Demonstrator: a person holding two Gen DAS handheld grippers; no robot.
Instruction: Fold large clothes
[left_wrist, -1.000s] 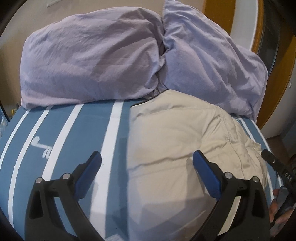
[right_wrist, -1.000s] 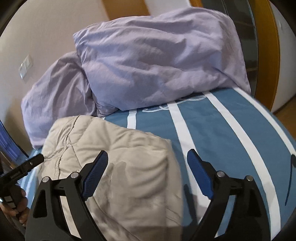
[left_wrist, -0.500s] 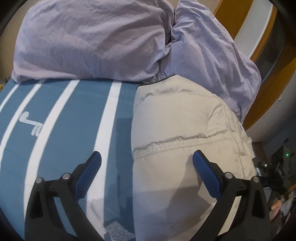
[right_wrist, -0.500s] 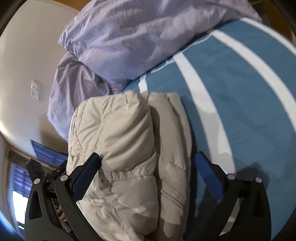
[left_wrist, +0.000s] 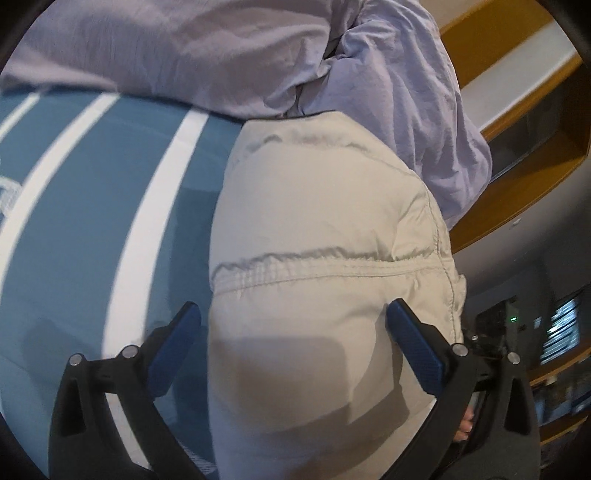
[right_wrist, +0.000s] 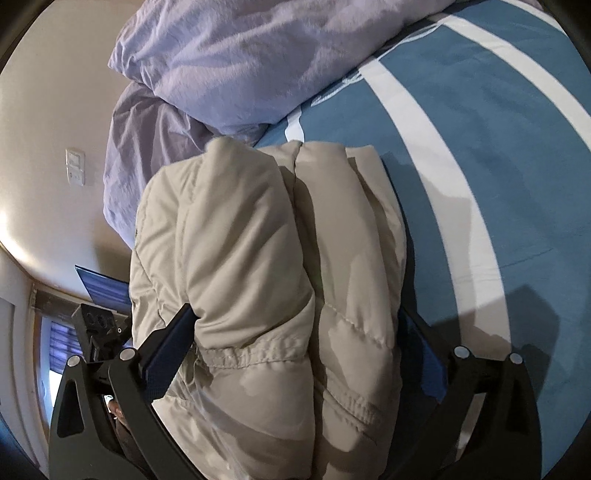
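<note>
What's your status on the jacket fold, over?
Both grippers open: left gripper, right gripper straddling the folded beige jacket. Jacket bundled on striped bedspread. Purple pillows touch its far end.

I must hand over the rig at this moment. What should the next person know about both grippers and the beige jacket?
Left gripper: open, over the top of the folded beige puffer jacket, holding nothing.
Right gripper: open, its fingers on either side of the thick stacked end of the bundle; contact unclear.
Jacket lies on the blue striped bedspread, its far end against the lilac pillows.
Done: jacket looks folded into several layers.
Left: probably press or tidy the bundle, or one last fold.
</note>
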